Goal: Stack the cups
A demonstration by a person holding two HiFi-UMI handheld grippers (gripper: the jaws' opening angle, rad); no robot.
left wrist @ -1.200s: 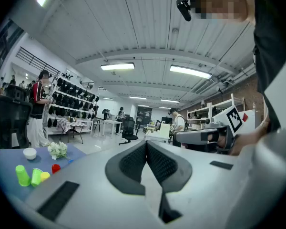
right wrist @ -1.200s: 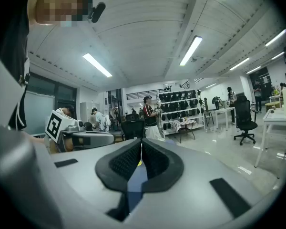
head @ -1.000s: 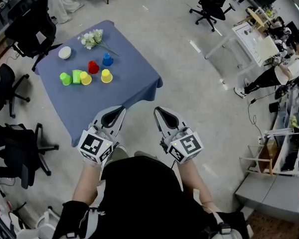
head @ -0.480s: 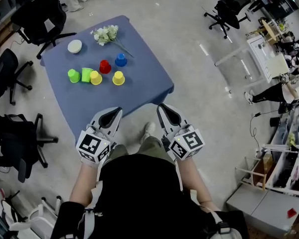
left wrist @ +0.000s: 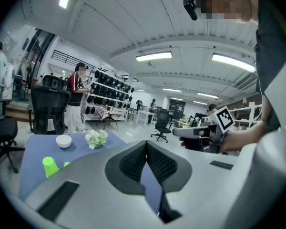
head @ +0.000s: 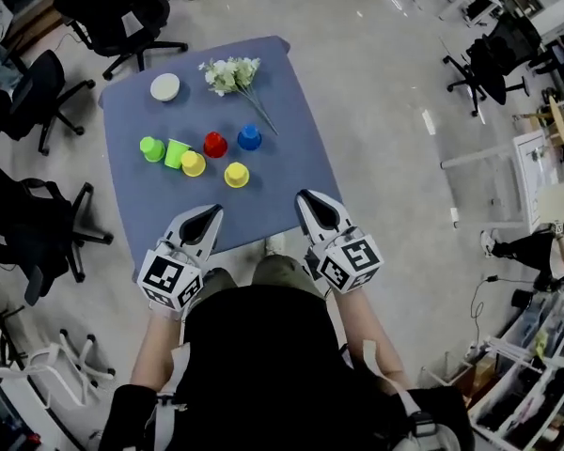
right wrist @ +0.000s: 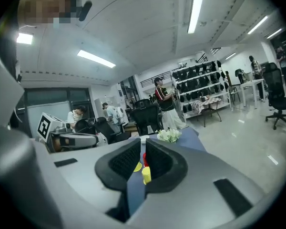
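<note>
– Both grippers are pinched shut on nothing, yeah? From where I'm standing, the left gripper (head: 211, 214) and right gripper (head: 311, 200) hang side by side over the near edge of the table (head: 291, 172). Jaws pressed together, well short of any cup.

– Yep, empty. Closest thing to them is the yellow cup (head: 236, 174), then a second yellow cup (head: 194, 163) off to its left. The red cup (head: 214, 144) and blue cup (head: 250, 137) sit just behind those. A green cup (head: 151, 147) and a lighter green cup (head: 176, 153) are at the left end, right beside each other. The lighter one might be lying on its side, can't tell. Past all that there's a white bowl (head: 165, 86) and a bunch of flowers (head: 231, 71) at the far side.

– How do you reckon they'll handle?

– Little plastic cups, I'd guess: weigh next to nothing, smooth walls, thin enough to flex. I'd take one across the side wall about halfway up and squeeze gently. Too hard and it buckles or squirts out. Bump it first and it'll probably skate on the cloth. Nothing's stacked yet, all six sit loose in the middle of the table.
</note>
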